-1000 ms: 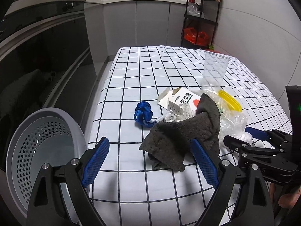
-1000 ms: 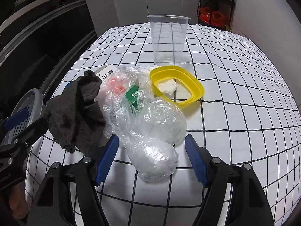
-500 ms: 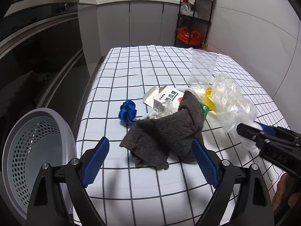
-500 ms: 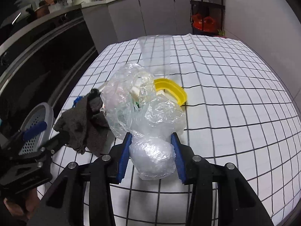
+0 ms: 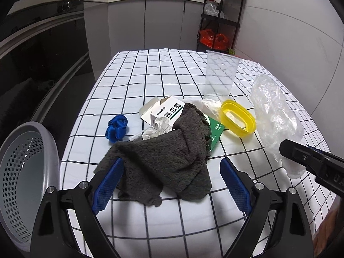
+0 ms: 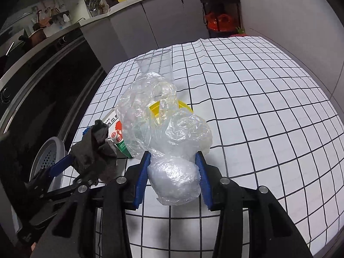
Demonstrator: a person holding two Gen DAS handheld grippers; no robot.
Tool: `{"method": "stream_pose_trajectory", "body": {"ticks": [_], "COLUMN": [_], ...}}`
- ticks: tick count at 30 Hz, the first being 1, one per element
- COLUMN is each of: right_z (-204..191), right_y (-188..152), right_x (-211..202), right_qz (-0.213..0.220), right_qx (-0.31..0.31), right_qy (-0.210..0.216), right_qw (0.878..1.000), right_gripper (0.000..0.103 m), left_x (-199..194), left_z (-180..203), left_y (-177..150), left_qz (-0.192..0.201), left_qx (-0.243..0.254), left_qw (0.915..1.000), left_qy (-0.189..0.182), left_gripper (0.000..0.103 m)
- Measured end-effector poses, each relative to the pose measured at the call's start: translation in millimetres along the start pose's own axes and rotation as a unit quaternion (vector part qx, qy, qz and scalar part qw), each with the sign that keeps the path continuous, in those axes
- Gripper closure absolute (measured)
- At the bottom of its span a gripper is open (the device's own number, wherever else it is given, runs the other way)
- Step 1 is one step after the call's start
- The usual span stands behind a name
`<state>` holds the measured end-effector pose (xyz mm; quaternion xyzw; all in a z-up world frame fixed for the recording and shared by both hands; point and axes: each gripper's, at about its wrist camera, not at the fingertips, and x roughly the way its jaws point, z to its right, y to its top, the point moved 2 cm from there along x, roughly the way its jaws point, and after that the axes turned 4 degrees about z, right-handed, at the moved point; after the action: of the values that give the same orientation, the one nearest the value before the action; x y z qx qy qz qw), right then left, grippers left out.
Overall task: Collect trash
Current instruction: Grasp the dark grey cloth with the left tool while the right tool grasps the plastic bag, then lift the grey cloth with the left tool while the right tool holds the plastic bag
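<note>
My right gripper (image 6: 173, 163) is shut on a crumpled clear plastic bag (image 6: 169, 129), which hangs above the checked table (image 6: 258, 107). The left wrist view shows the same bag (image 5: 273, 116) raised at the right. A dark grey cloth (image 5: 163, 154) lies bunched at the table's near side. My left gripper (image 5: 171, 165) stands open around its near edge, with the pads apart from each other. Past the cloth lie a white carton (image 5: 165, 111), a green packet (image 5: 216, 129), a blue crumpled scrap (image 5: 117, 126), a yellow oval ring (image 5: 238, 118) and a clear cup (image 5: 219, 77).
A grey perforated basket (image 5: 23, 167) stands off the table's left edge, close to my left gripper. Dark cabinet fronts run along the left. A black rack (image 5: 219, 21) with red bags stands beyond the table's far end.
My right gripper has closed on the plastic bag and lifted it off the table. The left gripper has moved in until its fingers flank the cloth's near edge.
</note>
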<state>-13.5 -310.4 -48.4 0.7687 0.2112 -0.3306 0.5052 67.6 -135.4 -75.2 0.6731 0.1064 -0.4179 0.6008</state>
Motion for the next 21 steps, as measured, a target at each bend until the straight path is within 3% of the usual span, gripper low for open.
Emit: {"method": "stream_pose_trajectory", "body": {"ticks": [1, 3, 4, 8, 10, 13, 21], "right_z": [-0.6, 2.3, 2.6, 1.8, 0.5, 1.1, -0.9], "right_y": [0.2, 2.0, 2.7, 1.6, 1.7, 3.6, 6.6], "right_x": [-0.5, -0.1, 0.3, 0.3, -0.9, -2.8, -6.1], "right_qz": [0.0, 0.0, -0.001, -0.004, -0.003, 0.001, 0.007], "right_qx": [-0.002, -0.004, -0.005, -0.007, -0.009, -0.01, -0.009], "right_qy": [0.0, 0.001, 0.002, 0.008, 0.009, 0.013, 0.022], "right_qw": [1.0, 1.0, 1.0, 1.0, 1.0, 1.0, 1.0], "right_gripper": [0.062, 0.062, 0.062, 0.062, 0.062, 0.062, 0.062], "left_x": [3.1, 5.2, 6.1, 7.0, 4.1, -2.4, -39.9], "left_z": [0.7, 1.5, 1.8, -1.1, -3.5, -6.2, -14.9], "left_y": [0.1, 0.7, 0.7, -1.3, -1.8, -3.1, -1.9], "left_qz": [-0.001, -0.001, -0.003, -0.009, -0.01, -0.009, 0.02], "left_qx": [-0.003, -0.004, -0.002, -0.002, -0.003, -0.003, 0.008], "left_qw": [1.0, 1.0, 1.0, 1.0, 0.9999, 0.9999, 0.9994], "left_qy": [0.003, 0.004, 0.002, -0.003, -0.007, -0.013, -0.026], "left_gripper": [0.015, 0.027, 0.038, 0.069, 0.078, 0.082, 0.083]}}
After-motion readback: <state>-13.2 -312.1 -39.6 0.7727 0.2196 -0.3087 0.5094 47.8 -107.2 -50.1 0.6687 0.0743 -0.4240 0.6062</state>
